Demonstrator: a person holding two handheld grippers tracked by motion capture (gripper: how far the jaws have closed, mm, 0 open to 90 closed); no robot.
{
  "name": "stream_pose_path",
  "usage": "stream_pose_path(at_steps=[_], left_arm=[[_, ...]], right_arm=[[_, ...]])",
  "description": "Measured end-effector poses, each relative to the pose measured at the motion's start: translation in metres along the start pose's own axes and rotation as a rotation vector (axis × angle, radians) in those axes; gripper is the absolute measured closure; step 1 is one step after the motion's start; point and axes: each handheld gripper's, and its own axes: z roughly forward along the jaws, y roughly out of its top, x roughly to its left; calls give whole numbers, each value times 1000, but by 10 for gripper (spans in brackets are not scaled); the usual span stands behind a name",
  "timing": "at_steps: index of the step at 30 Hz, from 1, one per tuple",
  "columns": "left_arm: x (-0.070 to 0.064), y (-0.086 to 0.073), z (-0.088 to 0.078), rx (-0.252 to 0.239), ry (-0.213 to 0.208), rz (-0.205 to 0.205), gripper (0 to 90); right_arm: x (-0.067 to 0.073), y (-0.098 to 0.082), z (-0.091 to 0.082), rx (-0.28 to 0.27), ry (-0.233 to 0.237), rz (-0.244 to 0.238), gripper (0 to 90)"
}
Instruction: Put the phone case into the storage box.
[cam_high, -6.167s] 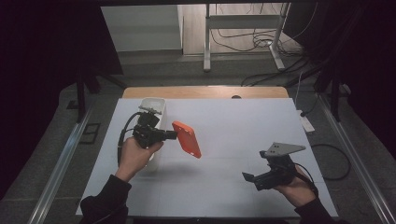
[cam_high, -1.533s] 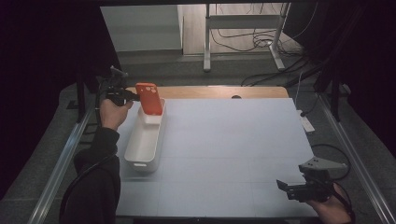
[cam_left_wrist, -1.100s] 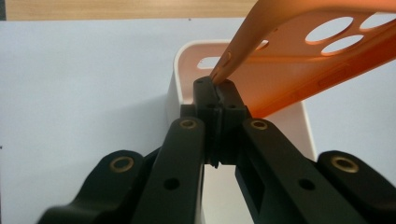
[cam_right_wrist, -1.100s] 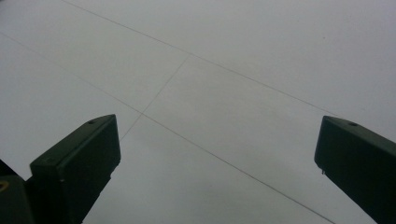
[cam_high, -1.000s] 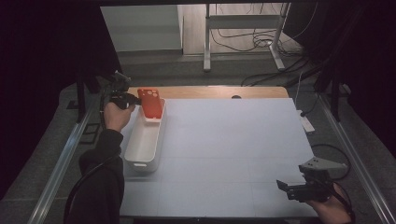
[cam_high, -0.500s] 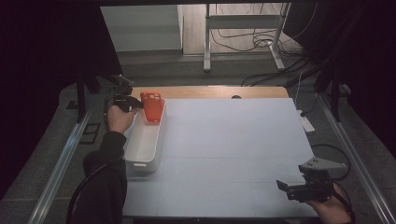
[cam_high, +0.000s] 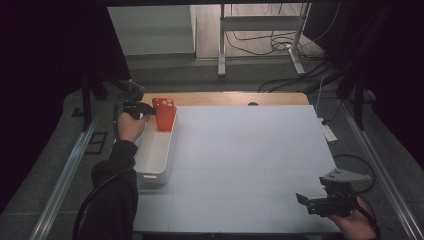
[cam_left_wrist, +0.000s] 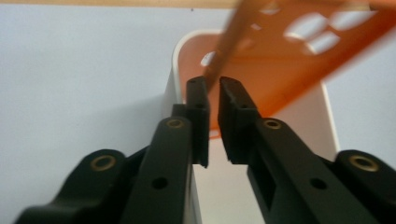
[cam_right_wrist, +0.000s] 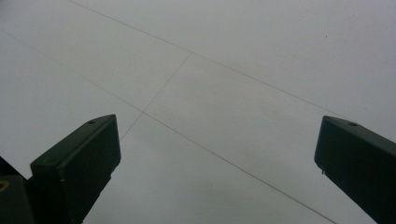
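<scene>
Here the left tongs (cam_high: 148, 106) hover over the far end of the white bin (cam_high: 150, 155), which sits along the left edge of the counter (cam_high: 250, 160). The orange phone case (cam_high: 164, 114) stands nearly upright in that far end, its lower part inside the bin, its camera cut-outs at the top. In the left gripper view the case's (cam_left_wrist: 299, 51) thin edge runs down into the narrow gap between the two black jaws, which have just been opening; whether the pads press on it I cannot tell. The right tongs (cam_high: 303, 200) rest at the counter's near right corner, well apart from the bin, jaws spread wide over bare counter (cam_right_wrist: 224, 93), holding nothing.
</scene>
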Motion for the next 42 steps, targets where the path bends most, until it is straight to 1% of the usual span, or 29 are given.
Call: stream_pose_path(at_steps=[1, 3, 6, 8, 12, 14, 15, 16, 18, 19, 20, 21, 22, 23, 24, 25, 26, 27, 29, 32, 33, 36, 38, 39, 40, 41, 42], left_arm=[[0, 0, -1, -2, 1, 10, 793], [-1, 0, -2, -7, 1, 13, 778], [-1, 0, -3, -18, -5, 33, 732], [-3, 0, -3, -25, -4, 47, 695], [-5, -2, -3, -46, -14, 80, 593], [-5, -2, -3, -51, -19, 88, 564], [-5, -3, -4, -60, -24, 92, 564], [-5, -3, -5, -70, -33, 107, 515], [-5, -4, -6, -77, -37, 114, 455], [-5, -5, -6, -82, -40, 125, 430], [-5, -5, -7, -85, -41, 127, 430], [-5, -6, -8, -87, -51, 132, 398], [-5, -7, -9, -89, -70, 130, 378], [-5, -8, -11, -96, -79, 139, 312], [-5, -10, -11, -94, -99, 146, 279], [-5, -10, -12, -94, -101, 162, 240], [-5, -10, -12, -94, -101, 162, 217], [-7, -12, -13, -94, -104, 177, 217], [-8, -14, -15, -100, -115, 198, 155], [-11, -16, -17, -112, -129, 229, 95], [-12, -17, -17, -113, -134, 231, 78], [-13, -21, -18, -131, -140, 255, 40], [-15, -24, -18, -140, -132, 280, 25], [-15, -24, -18, -140, -132, 280, 16], [-16, -26, -18, -142, -126, 291, 12], [-16, -26, -18, -142, -126, 291, 7], [-16, -28, -18, -139, -121, 299, 7]], right_arm=[[0, 0, 0, 0, 0, 1, 0], [0, 0, 0, 0, 0, 2, 0], [0, 0, 0, 1, 0, 2, 0], [0, 0, 0, 2, 0, 1, 0], [0, 0, 0, 2, 1, 1, 0], [0, 0, 0, 2, 1, 1, 0], [0, 0, 0, 2, 1, 0, 0], [0, 0, 0, 3, 1, 0, 0], [0, 0, 0, 4, 2, -1, 0], [0, 0, 0, 4, 2, 0, 0], [0, 0, 0, 4, 2, 0, 0], [0, 0, 0, 4, 1, 0, 0], [0, 0, 0, 4, 2, -2, 0], [0, 0, 1, 3, 2, -1, 0], [0, 0, 0, 4, 2, -2, 0], [0, 0, 1, 3, 2, -2, 0], [0, 0, 1, 3, 2, -2, 0], [0, 0, 0, 4, 2, -4, 0], [0, 0, 0, 5, 2, -4, 0], [1, 0, 1, 6, 2, -5, 0], [1, 0, 1, 6, 2, -5, 0], [0, 0, 1, 7, 3, -5, 0], [1, 0, 1, 7, 4, -5, 0], [1, 0, 1, 7, 4, -5, 0], [1, 0, 1, 8, 3, -6, 0], [1, 0, 1, 8, 3, -6, 0], [1, 0, 1, 8, 3, -7, 0]])
